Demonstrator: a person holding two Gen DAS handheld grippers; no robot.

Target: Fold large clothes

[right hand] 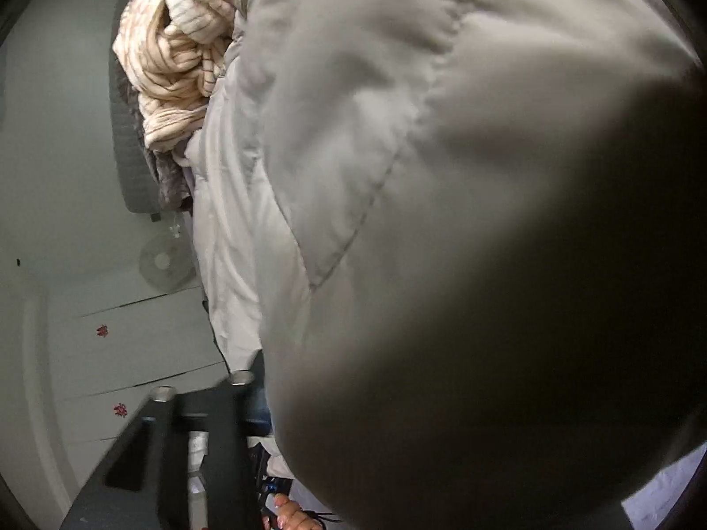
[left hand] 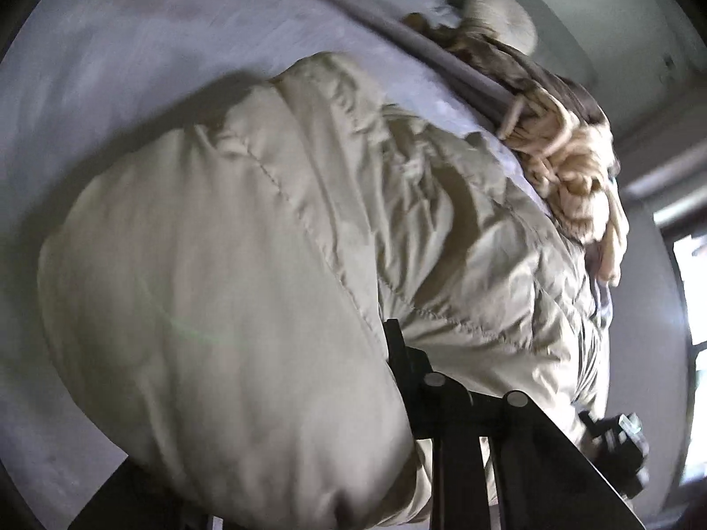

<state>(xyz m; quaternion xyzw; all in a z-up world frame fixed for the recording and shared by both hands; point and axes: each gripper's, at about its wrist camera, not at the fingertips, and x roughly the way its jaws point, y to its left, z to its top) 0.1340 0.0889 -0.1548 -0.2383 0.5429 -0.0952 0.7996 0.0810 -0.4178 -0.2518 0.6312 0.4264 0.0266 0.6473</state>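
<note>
A puffy beige quilted jacket (left hand: 274, 229) lies bunched on a pale lavender bed sheet (left hand: 110, 70) and fills most of the left wrist view. My left gripper (left hand: 344, 380) is shut on a thick fold of it. One black finger (left hand: 397, 344) shows, and the other is buried under the fabric. In the right wrist view the same jacket (right hand: 464, 221) bulges close over the lens. My right gripper (right hand: 300, 397) is shut on it, with one dark finger (right hand: 234, 402) showing and the other hidden by cloth.
A cream striped knit garment (right hand: 176, 44) and brown fuzzy fabric (left hand: 552, 79) are piled at the bed's far end against a grey headboard (right hand: 128, 132). A round white fan (right hand: 165, 263) and white drawers (right hand: 132, 340) stand beside the bed. A person's fingers (right hand: 291, 514) show below.
</note>
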